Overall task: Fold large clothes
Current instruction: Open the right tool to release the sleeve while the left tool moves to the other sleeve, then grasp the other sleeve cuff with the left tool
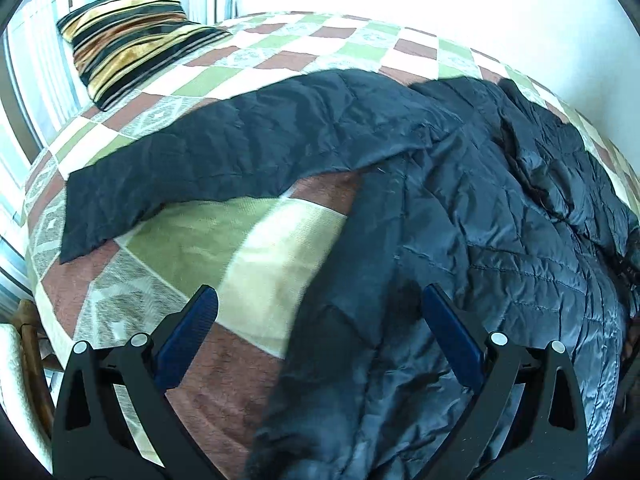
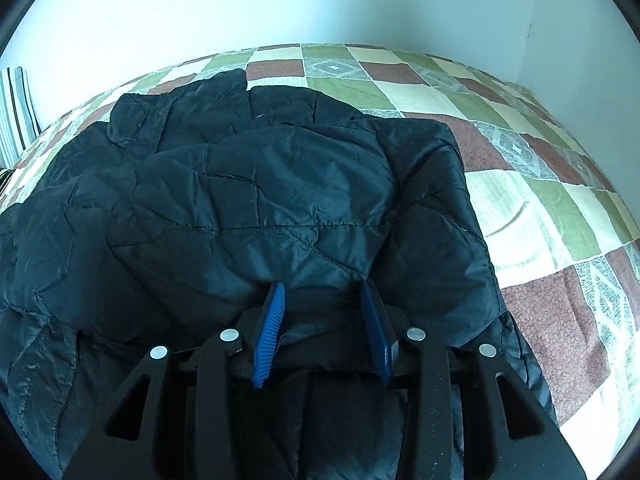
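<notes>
A dark navy quilted jacket (image 1: 480, 220) lies spread on a bed with a checked quilt (image 1: 224, 240). One sleeve (image 1: 200, 164) stretches out flat to the left. My left gripper (image 1: 318, 300) is open and empty, hovering over the jacket's left edge and the quilt. In the right wrist view the jacket (image 2: 240, 184) fills the middle, with a part folded over the body. My right gripper (image 2: 322, 292) is half closed, with a bunched fold of the jacket lying between its blue pads (image 2: 272, 320).
A striped pillow (image 1: 132, 40) stands at the bed's far left end. A white wall (image 2: 280, 4) runs along the far side of the bed. Bare quilt (image 2: 560, 220) shows right of the jacket. A wooden chair part (image 1: 32, 360) is at the lower left.
</notes>
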Action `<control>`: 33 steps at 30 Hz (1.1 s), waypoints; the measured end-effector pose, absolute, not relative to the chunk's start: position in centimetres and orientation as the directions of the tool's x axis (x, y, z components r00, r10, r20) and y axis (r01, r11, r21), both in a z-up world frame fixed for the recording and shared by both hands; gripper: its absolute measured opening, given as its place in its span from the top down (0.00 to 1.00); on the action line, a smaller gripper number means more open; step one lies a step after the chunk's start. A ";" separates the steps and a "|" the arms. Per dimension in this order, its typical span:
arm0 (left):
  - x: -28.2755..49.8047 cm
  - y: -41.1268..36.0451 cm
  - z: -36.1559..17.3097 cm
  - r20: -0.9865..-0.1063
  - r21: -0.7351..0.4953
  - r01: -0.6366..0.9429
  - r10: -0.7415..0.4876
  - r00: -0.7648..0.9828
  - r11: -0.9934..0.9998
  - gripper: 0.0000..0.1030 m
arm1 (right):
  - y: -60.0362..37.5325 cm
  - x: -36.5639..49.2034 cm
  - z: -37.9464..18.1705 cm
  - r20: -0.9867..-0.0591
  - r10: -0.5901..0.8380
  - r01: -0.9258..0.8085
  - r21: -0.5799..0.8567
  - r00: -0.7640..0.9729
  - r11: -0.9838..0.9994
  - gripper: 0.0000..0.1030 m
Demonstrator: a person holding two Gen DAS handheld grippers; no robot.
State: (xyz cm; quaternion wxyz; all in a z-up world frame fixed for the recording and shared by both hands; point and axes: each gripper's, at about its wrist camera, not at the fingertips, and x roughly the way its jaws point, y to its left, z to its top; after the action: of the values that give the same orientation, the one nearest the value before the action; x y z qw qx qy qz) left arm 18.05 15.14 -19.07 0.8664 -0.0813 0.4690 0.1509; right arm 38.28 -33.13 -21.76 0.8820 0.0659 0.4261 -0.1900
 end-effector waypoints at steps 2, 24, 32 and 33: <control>17.5 16.2 -18.7 -0.830 -0.001 -0.360 0.200 0.521 0.933 0.02 | -33.0 38.3 -21.7 -0.773 -0.295 0.396 -0.062 0.562 0.916 0.58; 11.6 32.6 -18.0 -0.804 0.003 -0.693 0.413 0.427 0.721 0.02 | -30.9 38.6 -21.5 -0.721 -0.441 0.427 -0.221 0.534 0.877 0.15; 12.0 39.1 -20.2 -0.820 -0.124 -0.716 0.336 0.464 0.687 0.02 | -30.7 38.7 -21.6 -0.721 -0.449 0.429 -0.231 0.528 0.874 0.15; 12.0 39.5 -20.5 -0.824 -0.139 -0.717 0.322 0.466 0.683 0.02 | -30.7 38.7 -21.6 -0.721 -0.450 0.429 -0.232 0.527 0.873 0.15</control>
State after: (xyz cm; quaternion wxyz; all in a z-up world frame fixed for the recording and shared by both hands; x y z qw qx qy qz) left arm 12.05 39.49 -20.52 0.8212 -0.2420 0.4088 0.3163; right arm 38.68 -30.73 -21.58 0.8738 -0.0129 0.4161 -0.2515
